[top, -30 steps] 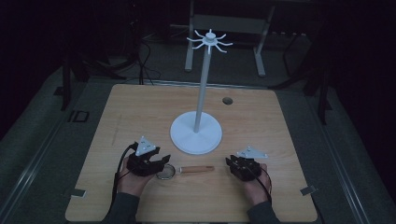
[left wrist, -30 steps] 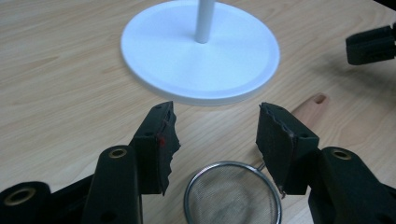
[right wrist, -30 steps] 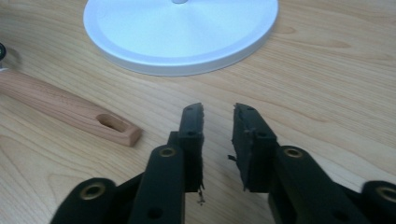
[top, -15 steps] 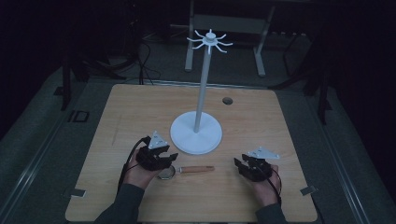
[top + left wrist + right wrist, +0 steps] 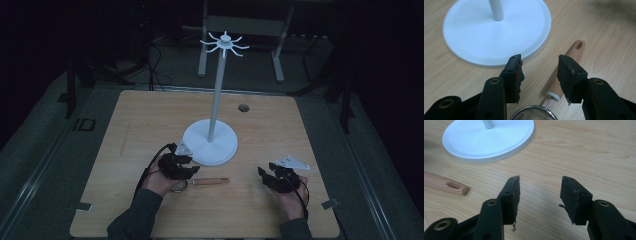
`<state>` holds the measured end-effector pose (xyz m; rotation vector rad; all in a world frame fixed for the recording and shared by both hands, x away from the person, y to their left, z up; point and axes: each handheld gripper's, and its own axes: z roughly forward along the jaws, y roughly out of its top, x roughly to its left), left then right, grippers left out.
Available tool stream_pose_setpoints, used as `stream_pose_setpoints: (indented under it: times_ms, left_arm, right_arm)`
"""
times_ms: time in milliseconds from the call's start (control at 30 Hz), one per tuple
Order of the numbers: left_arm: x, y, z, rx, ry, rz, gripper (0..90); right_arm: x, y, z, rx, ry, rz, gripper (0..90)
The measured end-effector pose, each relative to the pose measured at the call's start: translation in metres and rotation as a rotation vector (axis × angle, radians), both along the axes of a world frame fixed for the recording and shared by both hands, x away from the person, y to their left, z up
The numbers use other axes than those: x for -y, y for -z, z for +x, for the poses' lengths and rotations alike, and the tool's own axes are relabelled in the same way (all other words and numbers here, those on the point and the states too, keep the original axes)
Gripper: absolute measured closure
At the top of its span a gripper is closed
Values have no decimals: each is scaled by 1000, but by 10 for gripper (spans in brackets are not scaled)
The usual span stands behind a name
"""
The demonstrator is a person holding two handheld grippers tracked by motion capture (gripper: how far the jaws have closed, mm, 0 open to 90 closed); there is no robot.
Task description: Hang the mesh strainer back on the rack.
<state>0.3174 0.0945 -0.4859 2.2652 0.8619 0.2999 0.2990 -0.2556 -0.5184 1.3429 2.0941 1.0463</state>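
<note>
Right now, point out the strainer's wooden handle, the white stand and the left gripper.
wooden handle (image 5: 571, 56), left gripper view, upper shaft near the hanging hole.
white stand (image 5: 210, 145), high view, round base.
left gripper (image 5: 539, 72), left gripper view, midway between its fingertips.

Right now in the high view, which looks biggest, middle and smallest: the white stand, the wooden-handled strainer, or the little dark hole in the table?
1. white stand, tallest and widest by far.
2. wooden-handled strainer, partly hidden under the left gripper.
3. dark hole, smallest, though it lies farther from the camera, which shrinks it a bit.
</note>
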Motion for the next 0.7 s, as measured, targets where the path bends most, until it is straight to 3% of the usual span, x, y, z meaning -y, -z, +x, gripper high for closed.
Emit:
stream_pose_setpoints:
  times_ms: [300, 700]
  left_arm:
    - [15, 9, 6, -57, 70, 77, 551]
    - [28, 21, 13, -132, 130, 138, 560]
  right_arm:
    - [2, 0, 0, -3, 4, 1, 482]
    - [2, 1, 0, -8, 1, -2, 476]
